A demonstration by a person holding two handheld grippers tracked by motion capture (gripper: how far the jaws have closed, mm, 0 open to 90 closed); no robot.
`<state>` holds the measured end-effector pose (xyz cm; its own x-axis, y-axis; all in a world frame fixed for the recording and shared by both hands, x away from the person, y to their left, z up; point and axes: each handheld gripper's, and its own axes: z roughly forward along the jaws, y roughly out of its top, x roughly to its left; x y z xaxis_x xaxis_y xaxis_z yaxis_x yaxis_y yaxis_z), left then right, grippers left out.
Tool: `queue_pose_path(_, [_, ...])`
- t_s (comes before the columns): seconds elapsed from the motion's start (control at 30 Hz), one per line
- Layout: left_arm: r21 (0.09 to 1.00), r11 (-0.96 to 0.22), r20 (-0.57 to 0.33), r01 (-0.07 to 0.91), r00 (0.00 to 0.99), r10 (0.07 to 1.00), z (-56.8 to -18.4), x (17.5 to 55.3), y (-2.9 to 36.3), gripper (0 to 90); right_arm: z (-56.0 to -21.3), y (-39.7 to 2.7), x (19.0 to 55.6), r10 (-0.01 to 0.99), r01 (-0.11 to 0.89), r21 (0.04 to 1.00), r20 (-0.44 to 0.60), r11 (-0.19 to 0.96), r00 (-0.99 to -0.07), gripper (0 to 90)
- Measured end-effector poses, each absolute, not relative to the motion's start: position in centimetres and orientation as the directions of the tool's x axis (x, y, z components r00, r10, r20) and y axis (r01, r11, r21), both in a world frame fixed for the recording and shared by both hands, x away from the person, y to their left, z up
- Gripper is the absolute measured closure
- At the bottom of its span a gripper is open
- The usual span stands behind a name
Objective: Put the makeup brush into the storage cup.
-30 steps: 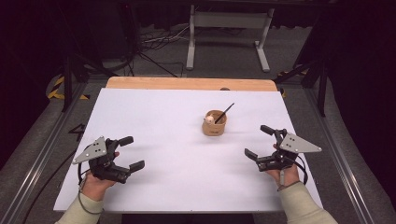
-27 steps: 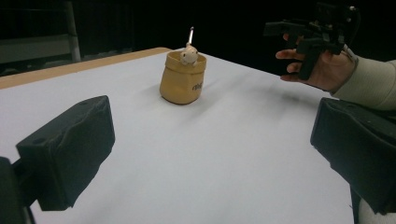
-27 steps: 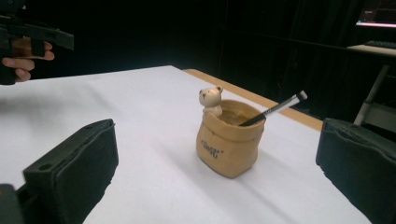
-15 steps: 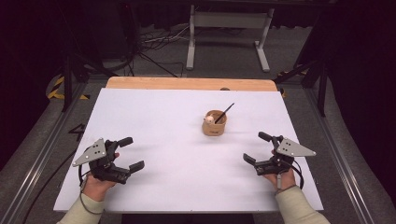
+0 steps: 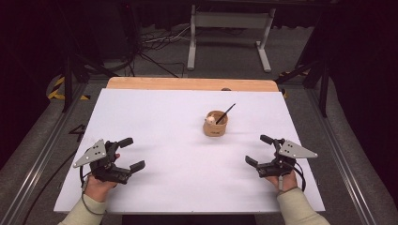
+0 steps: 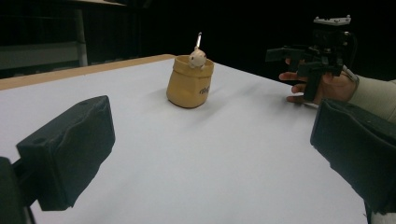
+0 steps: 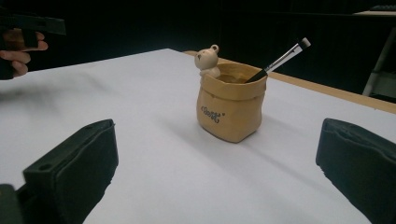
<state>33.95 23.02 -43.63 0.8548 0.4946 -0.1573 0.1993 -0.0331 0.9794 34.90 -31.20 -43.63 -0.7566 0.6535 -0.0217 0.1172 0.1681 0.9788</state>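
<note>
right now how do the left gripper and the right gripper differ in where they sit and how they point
The left gripper sits near the table's left front corner, farther from the tan pot; the right gripper sits at the right front, nearer the pot. The left gripper's jaws point right and slightly away from the person; the right gripper's jaws point left, toward the table's middle. Both are open, hold nothing, and are gripped by a hand low over the white surface.

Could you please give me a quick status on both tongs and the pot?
Left tongs and right tongs open, holding nothing. Tan sack-shaped ceramic pot upright mid-table, black brush leaning inside. White table between tongs and pot unobstructed.
</note>
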Motion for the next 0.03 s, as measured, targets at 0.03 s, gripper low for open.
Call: queue_pose_path(0.03, [0.980,-0.032,-0.156,0.198,0.855,0.494,-43.67,33.99,23.04,0.7,-43.58,-31.19,34.89,0.653,0.115,0.979,-0.024,0.168,-0.757,0.0])
